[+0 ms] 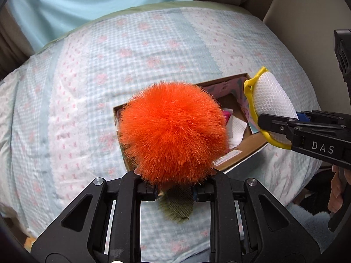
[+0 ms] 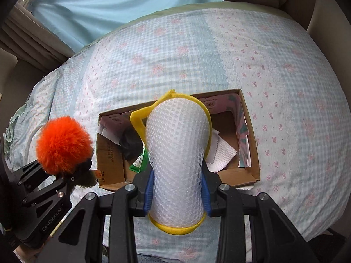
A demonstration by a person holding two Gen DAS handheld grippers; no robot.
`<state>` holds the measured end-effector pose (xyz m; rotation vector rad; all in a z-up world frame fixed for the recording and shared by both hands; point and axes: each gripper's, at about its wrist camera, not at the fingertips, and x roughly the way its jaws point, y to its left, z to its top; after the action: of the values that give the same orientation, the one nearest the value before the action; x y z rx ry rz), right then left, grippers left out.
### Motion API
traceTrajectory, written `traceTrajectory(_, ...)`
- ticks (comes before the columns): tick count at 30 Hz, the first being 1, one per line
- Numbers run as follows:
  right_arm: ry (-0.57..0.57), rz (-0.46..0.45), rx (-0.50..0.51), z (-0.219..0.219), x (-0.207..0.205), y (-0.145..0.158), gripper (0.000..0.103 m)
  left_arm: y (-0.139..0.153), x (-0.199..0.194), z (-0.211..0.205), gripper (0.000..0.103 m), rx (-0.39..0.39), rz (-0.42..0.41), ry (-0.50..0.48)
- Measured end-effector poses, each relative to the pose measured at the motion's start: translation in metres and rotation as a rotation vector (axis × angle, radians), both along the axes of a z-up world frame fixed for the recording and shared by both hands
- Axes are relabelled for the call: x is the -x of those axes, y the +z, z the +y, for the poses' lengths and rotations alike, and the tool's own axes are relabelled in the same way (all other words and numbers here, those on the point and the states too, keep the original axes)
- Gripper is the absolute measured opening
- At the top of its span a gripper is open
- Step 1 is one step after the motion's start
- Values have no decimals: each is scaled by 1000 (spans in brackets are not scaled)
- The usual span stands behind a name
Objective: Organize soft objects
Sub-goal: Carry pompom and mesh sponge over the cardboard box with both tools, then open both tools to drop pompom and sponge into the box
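Note:
My left gripper [image 1: 175, 191] is shut on an orange fluffy pom-pom [image 1: 173, 133] with a green leaf tail [image 1: 177, 206], held above the near left end of an open cardboard box [image 1: 239, 160]. It also shows in the right wrist view [image 2: 81, 173], with the pom-pom [image 2: 63, 142] left of the box [image 2: 252, 144]. My right gripper [image 2: 177, 188] is shut on a white mesh sponge with a yellow rim [image 2: 177, 144], held over the box's near edge. In the left wrist view the sponge [image 1: 272, 100] and right gripper [image 1: 285, 129] hang at the box's right end.
The box lies on a bed with a light blue checked, pink-flowered quilt [image 2: 285, 76]. Inside the box are a white cloth [image 2: 219, 153], a dark soft item [image 2: 129, 144], a green packet [image 2: 138, 164] and patterned paper [image 2: 241, 118]. A blue curtain [image 2: 109, 6] hangs behind.

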<state>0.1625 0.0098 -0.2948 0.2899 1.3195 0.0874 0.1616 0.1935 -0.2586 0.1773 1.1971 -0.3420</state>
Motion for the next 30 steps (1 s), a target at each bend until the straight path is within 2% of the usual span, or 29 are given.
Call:
traceTrajectory(6,-47,93,-5,-7,-18,-25,33,-49,-11,-3,18,-30,107,-69)
traceTrajectory(9,-69,123,-21,-10,-26,-30,33,-61,-20,-10,18,-36,138,-86)
traceTrajectory(13,-113,159,-51,-16,-40,-39,40,-69,-31,-24,21,-54,168,-129)
traceTrajectory(14,-133,168,-65,-18,-43,-42,47,-69,-32,-28,32,-52,173,-144)
traceTrajectory(15,-154,181,-76,-21,-46,-45,60,-69,-33,-32,43,-43,184,-158)
traceTrajectory(16,-183,200,-77,-24,-48,-49,67,-70,-35,-34,78,-39,192,-165)
traceTrajectory(17,-208,211,-78,-27,-50,-52,81,-71,-37,-36,102,-35,203,-172)
traceTrajectory(19,-229,208,-93,-31,-52,-54,91,-71,-37,-39,103,-68,188,-173)
traceTrajectory(21,-197,234,-136,-32,-55,-60,102,-66,-36,-39,103,-79,139,-175)
traceTrajectory(23,-173,251,-139,-30,-55,-63,102,-67,-37,-38,103,-84,155,-170)
traceTrajectory(30,-135,213,-128,-30,-41,-54,102,-69,-30,-29,103,-67,177,-98)
